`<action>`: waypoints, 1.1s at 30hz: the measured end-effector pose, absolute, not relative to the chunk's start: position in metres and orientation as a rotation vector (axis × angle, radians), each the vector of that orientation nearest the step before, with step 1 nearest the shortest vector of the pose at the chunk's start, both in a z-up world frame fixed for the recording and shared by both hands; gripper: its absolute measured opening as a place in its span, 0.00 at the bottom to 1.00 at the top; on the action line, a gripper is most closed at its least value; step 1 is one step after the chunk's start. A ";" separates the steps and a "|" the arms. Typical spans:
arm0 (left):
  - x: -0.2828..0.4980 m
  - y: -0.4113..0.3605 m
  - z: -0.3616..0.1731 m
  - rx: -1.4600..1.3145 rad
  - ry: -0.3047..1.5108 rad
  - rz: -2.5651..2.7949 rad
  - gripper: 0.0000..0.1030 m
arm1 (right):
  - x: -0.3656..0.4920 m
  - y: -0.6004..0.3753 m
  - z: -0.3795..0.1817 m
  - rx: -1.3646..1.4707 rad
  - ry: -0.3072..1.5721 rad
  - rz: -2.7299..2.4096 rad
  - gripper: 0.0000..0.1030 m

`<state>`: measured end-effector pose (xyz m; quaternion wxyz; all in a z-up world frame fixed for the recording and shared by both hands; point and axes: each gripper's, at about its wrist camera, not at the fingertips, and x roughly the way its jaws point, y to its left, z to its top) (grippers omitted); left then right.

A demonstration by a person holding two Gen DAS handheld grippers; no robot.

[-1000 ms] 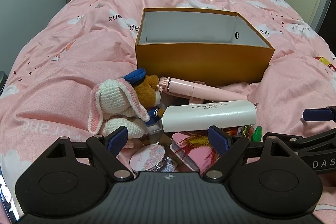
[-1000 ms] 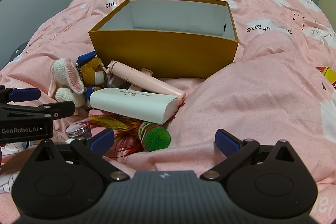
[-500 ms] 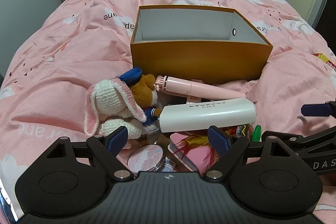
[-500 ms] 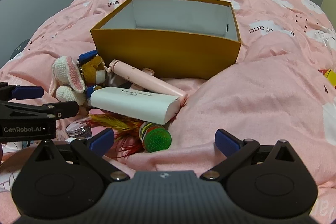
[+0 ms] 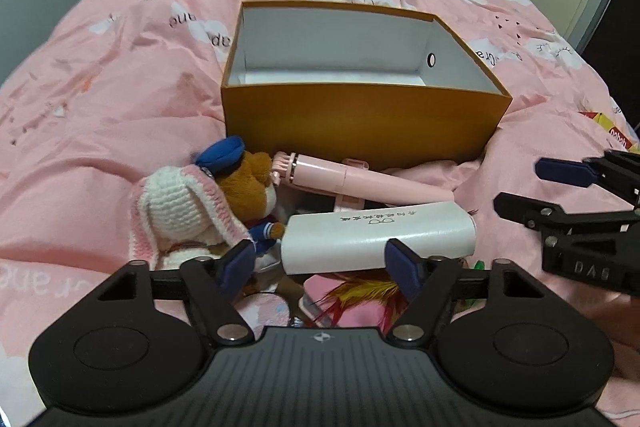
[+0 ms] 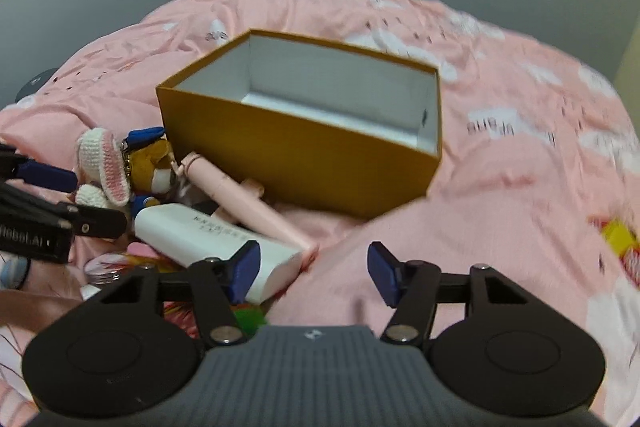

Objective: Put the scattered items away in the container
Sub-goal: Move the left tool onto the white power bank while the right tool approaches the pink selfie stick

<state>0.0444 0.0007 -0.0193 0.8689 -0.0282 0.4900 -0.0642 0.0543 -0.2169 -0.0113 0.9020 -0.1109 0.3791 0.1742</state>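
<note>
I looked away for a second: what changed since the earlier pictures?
Both grippers' jaws have just been closing: the left gripper edged toward the white tube, the right gripper rolled and closed in beside it. Neither holds anything. The orange box and pile are unchanged.

Reading "DAS" in pale letters on the black body of the right gripper (image 5: pixel 560 183), at three o'clock in the left wrist view. Showing upside-down "ane" printed on the pink duvet (image 5: pixel 100 115). Carrying small, unreadable characters on the white tube (image 5: pixel 376 239).
</note>
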 end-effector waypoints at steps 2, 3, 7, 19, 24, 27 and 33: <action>0.052 0.005 -0.024 -0.117 1.065 -0.169 0.72 | 0.058 -0.213 -0.012 -0.262 0.763 0.412 0.59; 0.056 0.007 -0.027 -0.156 1.090 -0.187 0.71 | 0.061 -0.212 -0.012 -0.259 0.762 0.429 0.59; 0.068 0.015 -0.040 -0.306 1.165 -0.215 0.71 | 0.077 -0.211 -0.016 -0.238 0.802 0.458 0.59; 0.087 0.008 -0.076 -0.574 1.305 -0.197 0.71 | 0.076 -0.209 -0.037 -0.306 0.811 0.456 0.59; 0.094 0.013 -0.086 -0.672 1.299 -0.159 0.71 | 0.078 -0.214 -0.041 -0.290 0.817 0.464 0.60; 0.098 0.015 -0.091 -0.710 1.310 -0.140 0.71 | 0.079 -0.212 -0.045 -0.289 0.825 0.479 0.60; 0.098 0.013 -0.085 -0.721 1.249 -0.101 0.71 | 0.085 -0.211 -0.050 -0.255 0.845 0.492 0.58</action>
